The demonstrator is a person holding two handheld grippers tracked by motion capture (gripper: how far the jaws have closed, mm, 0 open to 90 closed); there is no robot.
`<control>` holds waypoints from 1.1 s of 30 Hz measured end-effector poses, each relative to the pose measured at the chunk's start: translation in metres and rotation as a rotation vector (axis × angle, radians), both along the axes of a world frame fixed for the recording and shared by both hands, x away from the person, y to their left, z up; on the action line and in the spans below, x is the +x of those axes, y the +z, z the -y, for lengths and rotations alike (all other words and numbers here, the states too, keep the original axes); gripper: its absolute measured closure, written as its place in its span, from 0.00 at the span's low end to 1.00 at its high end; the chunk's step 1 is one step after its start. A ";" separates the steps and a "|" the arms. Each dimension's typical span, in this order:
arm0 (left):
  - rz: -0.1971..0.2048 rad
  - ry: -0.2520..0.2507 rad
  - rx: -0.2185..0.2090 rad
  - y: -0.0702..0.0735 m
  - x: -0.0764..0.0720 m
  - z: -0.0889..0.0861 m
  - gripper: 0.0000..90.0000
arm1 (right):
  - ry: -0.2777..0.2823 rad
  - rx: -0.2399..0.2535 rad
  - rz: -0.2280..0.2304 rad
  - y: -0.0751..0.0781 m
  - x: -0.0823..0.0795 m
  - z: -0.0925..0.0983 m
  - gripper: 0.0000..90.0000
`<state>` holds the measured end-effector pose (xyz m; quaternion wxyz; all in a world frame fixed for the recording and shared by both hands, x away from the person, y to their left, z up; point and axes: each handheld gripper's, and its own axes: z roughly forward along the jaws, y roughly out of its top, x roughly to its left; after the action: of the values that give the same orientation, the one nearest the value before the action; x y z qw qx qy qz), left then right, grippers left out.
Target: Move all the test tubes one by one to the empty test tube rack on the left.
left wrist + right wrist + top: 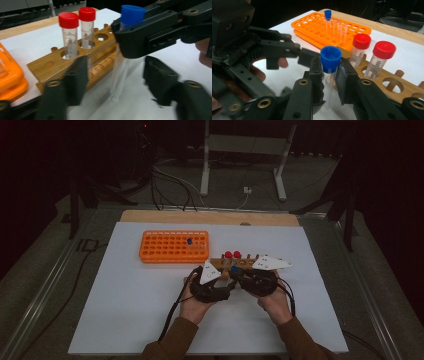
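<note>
Racks: two — one orange plastic rack (173,246), one wooden rack (55,67).
Red-capped tubes (69,35): two, both standing in the wooden rack.
Blue-capped tubes: two — one (329,72) between jaws, one (327,21) in the orange rack.
Uncapped clear tubes (340,30) in the orange rack: at least two; exact count unclear.
Grippers: two.

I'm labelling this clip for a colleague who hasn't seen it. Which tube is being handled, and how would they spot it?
Start at the wooden rack right of the orange rack on the white table. Just in front of it, the right gripper is shut on a clear tube. Its cap is blue, unlike the two red-capped tubes standing in the wooden rack.
</note>
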<state>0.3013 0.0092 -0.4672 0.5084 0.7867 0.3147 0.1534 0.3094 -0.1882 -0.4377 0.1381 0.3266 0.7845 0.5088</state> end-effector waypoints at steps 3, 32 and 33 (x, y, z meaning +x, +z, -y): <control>0.006 -0.018 0.002 -0.001 -0.001 0.001 0.60 | 0.006 -0.004 -0.001 -0.001 0.000 -0.002 0.85; 0.038 0.046 0.001 0.006 0.003 -0.023 0.87 | -0.035 0.075 0.034 0.010 0.000 0.017 0.36; 0.038 0.052 0.000 0.007 0.004 -0.026 0.87 | -0.039 0.075 0.036 0.010 0.000 0.018 0.34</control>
<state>0.3050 0.0350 -0.4605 0.5101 0.7753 0.3253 0.1816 0.3096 -0.2065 -0.4277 0.1497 0.3376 0.7558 0.5408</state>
